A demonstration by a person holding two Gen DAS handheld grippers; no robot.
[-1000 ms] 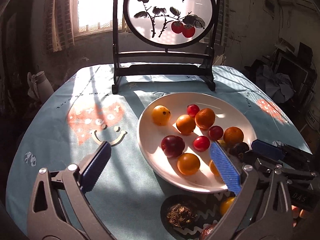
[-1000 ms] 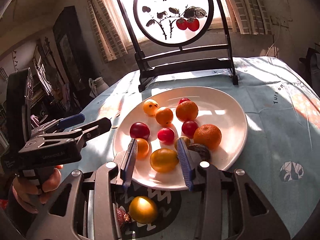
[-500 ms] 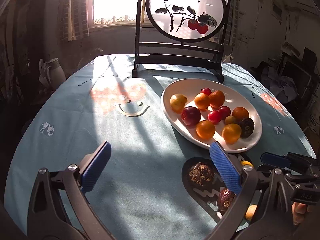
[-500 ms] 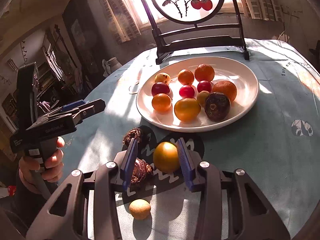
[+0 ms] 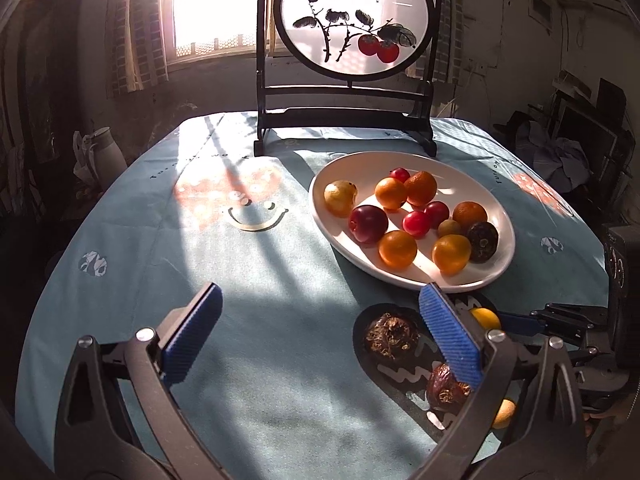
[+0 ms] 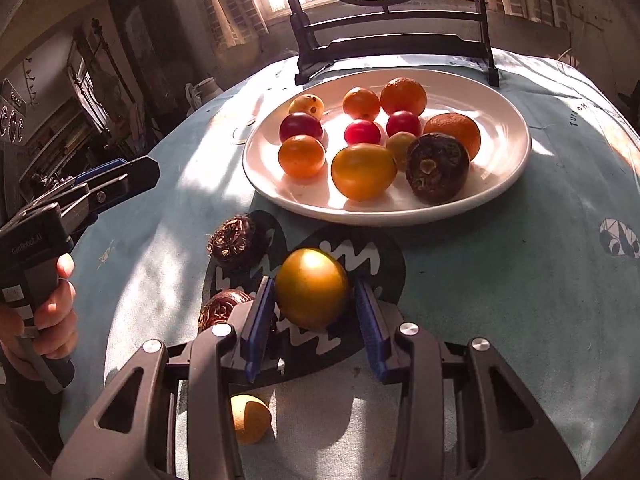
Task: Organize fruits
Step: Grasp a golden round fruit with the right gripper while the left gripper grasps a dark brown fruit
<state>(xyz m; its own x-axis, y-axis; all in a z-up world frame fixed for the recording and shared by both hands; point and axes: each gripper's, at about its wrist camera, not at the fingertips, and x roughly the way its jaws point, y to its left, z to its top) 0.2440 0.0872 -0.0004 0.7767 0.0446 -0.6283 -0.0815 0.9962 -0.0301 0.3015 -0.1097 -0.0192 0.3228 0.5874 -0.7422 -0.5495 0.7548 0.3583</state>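
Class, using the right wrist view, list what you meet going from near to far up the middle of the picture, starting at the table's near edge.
Small pale yellow fruit → right gripper around a yellow-orange fruit → white plate of fruit → dark wooden stand.

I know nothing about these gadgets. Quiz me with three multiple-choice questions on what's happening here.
1. Where is the golden-yellow round fruit that lies off the plate?
A. In a bowl
B. On the blue tablecloth, between the fingers of the right gripper
C. In the left gripper

2. How many dark brown wrinkled fruits lie on the white oval plate?
A. One
B. Three
C. None

3. How do the fingers of the left gripper stand?
A. Shut on a red fruit
B. Spread wide, empty
C. Shut on the plate's rim

Key: 1 B, the golden-yellow round fruit sits on the blue tablecloth inside the right gripper. 2 A, only one dark brown wrinkled fruit is on the white oval plate. 3 B, the left gripper frames bare cloth.
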